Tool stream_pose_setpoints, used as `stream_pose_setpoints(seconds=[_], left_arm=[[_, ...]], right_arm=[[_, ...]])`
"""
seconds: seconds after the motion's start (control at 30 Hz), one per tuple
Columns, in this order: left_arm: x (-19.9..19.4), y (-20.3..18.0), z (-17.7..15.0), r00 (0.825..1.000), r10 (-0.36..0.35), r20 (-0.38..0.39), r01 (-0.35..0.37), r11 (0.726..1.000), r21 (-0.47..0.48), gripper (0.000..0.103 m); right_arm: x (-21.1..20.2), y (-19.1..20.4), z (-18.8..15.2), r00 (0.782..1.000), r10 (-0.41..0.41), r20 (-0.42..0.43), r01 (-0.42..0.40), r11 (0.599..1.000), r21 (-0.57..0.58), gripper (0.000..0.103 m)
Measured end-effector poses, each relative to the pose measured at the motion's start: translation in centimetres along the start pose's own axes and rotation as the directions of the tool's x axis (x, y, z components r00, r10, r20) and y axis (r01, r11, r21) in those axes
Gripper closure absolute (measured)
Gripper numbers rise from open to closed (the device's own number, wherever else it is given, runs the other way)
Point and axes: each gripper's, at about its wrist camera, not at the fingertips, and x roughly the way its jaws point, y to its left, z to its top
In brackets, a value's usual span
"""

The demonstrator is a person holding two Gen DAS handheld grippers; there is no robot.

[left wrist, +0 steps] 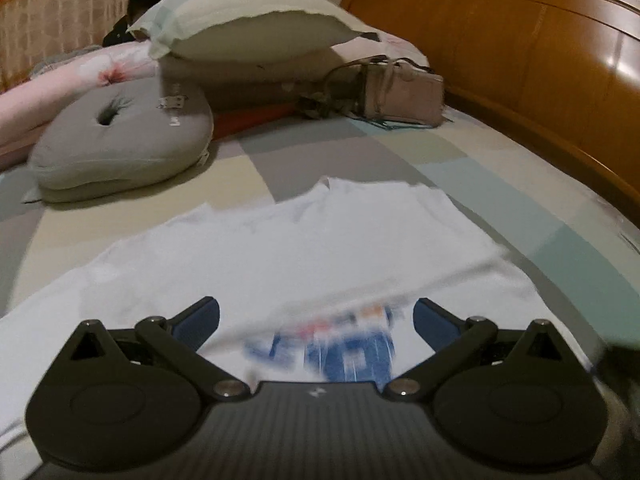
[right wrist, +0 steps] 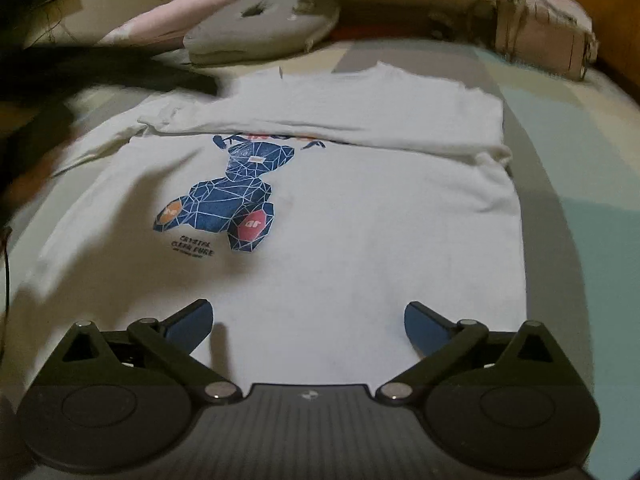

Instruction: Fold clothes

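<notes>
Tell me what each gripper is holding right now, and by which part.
Nothing is held. The left gripper and the right gripper are both open, with only the white shirt lying flat on the bed visible between their fingers.

T-shirt (right wrist: 360,208): white, printed bear figure (right wrist: 236,192) in navy with pale faceted lines – 1 orange paw patch, 1 red; black lettering below. Bedsheet (left wrist: 460,160): blocks of grey, cream, pale teal. Headboard (left wrist: 540,52): orange-brown wood. Round cushion (left wrist: 120,136): grey. Handbag (left wrist: 400,92): dusty pink. Gripper pads (right wrist: 192,322) – blue on black arms
</notes>
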Motion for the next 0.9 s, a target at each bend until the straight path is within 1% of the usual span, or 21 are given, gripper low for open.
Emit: stream_pose_setpoints(seconds=[0.03, 0.13, 0.2, 0.23, 0.37, 0.53, 0.7, 0.77, 0.83, 0.9], left_arm=[[1.6, 0.0, 0.3, 1.0, -0.005, -0.004, 0.005, 1.0, -0.01, 0.001], [5.0, 0.5, -0.1, 0.998, -0.021, -0.056, 0.018, 0.998, -0.062, 0.001], [6.1, 0.8, -1.3, 0.994, -0.037, -0.103, 0.027, 0.995, -0.095, 0.001], [6.0, 1.0, -1.9, 0.994, -0.04, -0.104, 0.03, 0.995, -0.099, 0.001], [4.3, 0.8, -3.5, 0.996, -0.026, -0.089, 0.022, 0.999, -0.043, 0.001], [2.5, 1.2, -3.7, 0.992, 0.007, -0.127, -0.015, 0.997, -0.069, 0.001], [0.8, 1.7, -3.8, 0.985, 0.038, -0.166, -0.054, 0.994, -0.094, 0.001], [-0.1, 1.7, -4.1, 0.983, 0.048, -0.179, -0.067, 0.992, -0.104, 0.001], [-1.6, 1.3, -5.0, 0.983, 0.048, -0.177, -0.069, 0.991, -0.118, 0.001], [-3.1, 0.9, -5.9, 0.983, 0.048, -0.175, -0.071, 0.989, -0.132, 0.001]], right_arm=[[0.1, 0.2, 0.0, 1.0, -0.007, -0.004, 0.007, 1.0, -0.016, 0.0], [0.1, 0.1, -0.2, 1.0, 0.001, -0.003, -0.002, 1.0, -0.02, 0.0], [0.0, -0.3, -0.3, 1.0, 0.015, 0.003, -0.015, 1.0, -0.014, 0.0], [0.0, -0.4, -0.3, 1.0, 0.021, 0.007, -0.021, 1.0, -0.011, 0.0], [-0.1, -0.6, -0.5, 0.999, 0.03, 0.019, -0.03, 0.999, -0.014, 0.0], [-0.1, -0.3, -0.4, 1.0, 0.008, 0.014, -0.008, 0.999, -0.031, 0.0], [-1.3, -1.6, -0.5, 1.0, 0.015, 0.008, -0.015, 1.0, 0.023, 0.0], [-1.9, -2.6, 0.2, 1.0, 0.016, 0.022, -0.017, 0.999, 0.041, 0.0], [-2.1, -3.7, 1.6, 0.997, 0.005, 0.071, -0.008, 0.999, 0.049, 0.0], [-1.1, -5.0, 3.7, 0.993, 0.02, 0.115, -0.028, 0.997, 0.071, 0.0]])
